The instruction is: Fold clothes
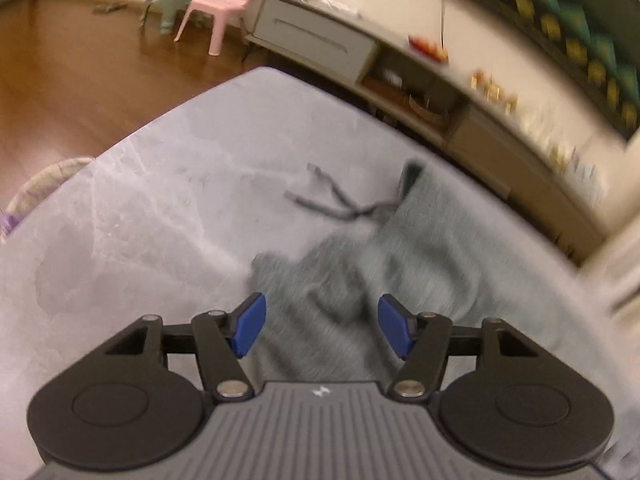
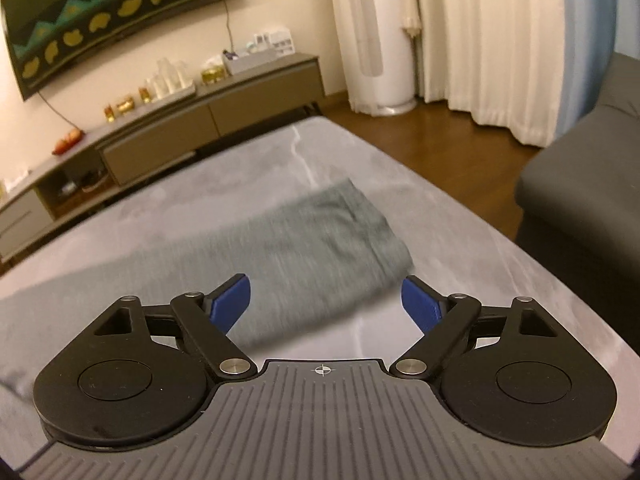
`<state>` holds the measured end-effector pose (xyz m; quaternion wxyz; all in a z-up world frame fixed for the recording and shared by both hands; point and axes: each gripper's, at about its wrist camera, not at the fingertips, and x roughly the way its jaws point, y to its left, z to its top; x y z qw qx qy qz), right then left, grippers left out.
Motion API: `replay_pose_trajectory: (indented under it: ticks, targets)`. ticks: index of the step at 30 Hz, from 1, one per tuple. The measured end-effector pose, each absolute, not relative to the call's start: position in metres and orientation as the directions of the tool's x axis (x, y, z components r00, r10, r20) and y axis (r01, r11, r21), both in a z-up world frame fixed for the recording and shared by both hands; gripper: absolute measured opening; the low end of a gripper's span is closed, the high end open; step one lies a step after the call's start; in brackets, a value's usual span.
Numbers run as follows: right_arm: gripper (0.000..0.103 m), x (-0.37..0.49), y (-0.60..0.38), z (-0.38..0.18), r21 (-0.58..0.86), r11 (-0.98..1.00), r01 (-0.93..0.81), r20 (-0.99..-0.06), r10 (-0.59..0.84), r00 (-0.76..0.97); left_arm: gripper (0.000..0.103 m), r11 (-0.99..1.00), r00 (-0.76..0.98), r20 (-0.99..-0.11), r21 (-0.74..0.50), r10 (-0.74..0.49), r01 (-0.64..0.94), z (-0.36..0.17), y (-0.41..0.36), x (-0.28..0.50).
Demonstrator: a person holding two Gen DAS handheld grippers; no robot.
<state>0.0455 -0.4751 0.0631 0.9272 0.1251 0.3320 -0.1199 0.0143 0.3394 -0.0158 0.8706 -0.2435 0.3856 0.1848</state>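
Observation:
A grey-green garment [image 1: 360,264] lies flat on the grey marble table [image 1: 140,216], its drawstrings [image 1: 320,200] trailing to the left at the waistband end. My left gripper [image 1: 322,326] is open and empty, hovering over the near part of the garment. In the right wrist view the other end of the garment [image 2: 320,240] lies folded and smooth on the table [image 2: 460,240]. My right gripper [image 2: 326,304] is open and empty, just above the garment's near right corner. Both views are motion-blurred.
A low TV cabinet [image 1: 420,80] runs behind the table, also in the right wrist view [image 2: 180,120]. Pink [image 1: 224,4] and green child chairs stand on the wood floor. A woven basket [image 1: 44,184] sits at the table's left edge. A dark sofa [image 2: 580,184] stands right.

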Motion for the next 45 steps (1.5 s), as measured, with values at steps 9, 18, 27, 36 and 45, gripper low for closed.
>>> replay_pose_trajectory:
  ticks: [9,18,27,36,45]
  targets:
    - [0.084,-0.010,-0.478,0.055,0.143,0.938,0.316,-0.651,-0.151,0.743,0.033,0.866,0.591,-0.788,-0.162,0.175,-0.473,-0.038,0.308,0.014]
    - [0.085,-0.056,-0.485,0.042,0.155,0.948,0.279,-0.716,-0.087,0.692,0.000,0.736,0.839,-0.541,-0.546,0.055,-0.400,0.000,0.340,-0.030]
    - [0.079,-0.055,-0.465,0.035,0.093,0.974,0.209,-0.724,-0.078,0.685,0.034,0.786,0.691,-0.721,-0.397,0.053,-0.474,-0.037,0.316,0.003]
    - [0.082,-0.064,-0.466,0.040,0.119,0.976,0.182,-0.696,-0.049,0.716,0.060,0.798,0.652,-0.745,-0.306,0.139,-0.520,-0.053,0.312,0.022]
    - [0.083,-0.058,-0.461,0.029,0.081,0.992,0.099,-0.738,-0.007,0.675,0.009,0.533,0.895,-0.433,-0.785,-0.106,-0.316,-0.037,0.360,-0.033]
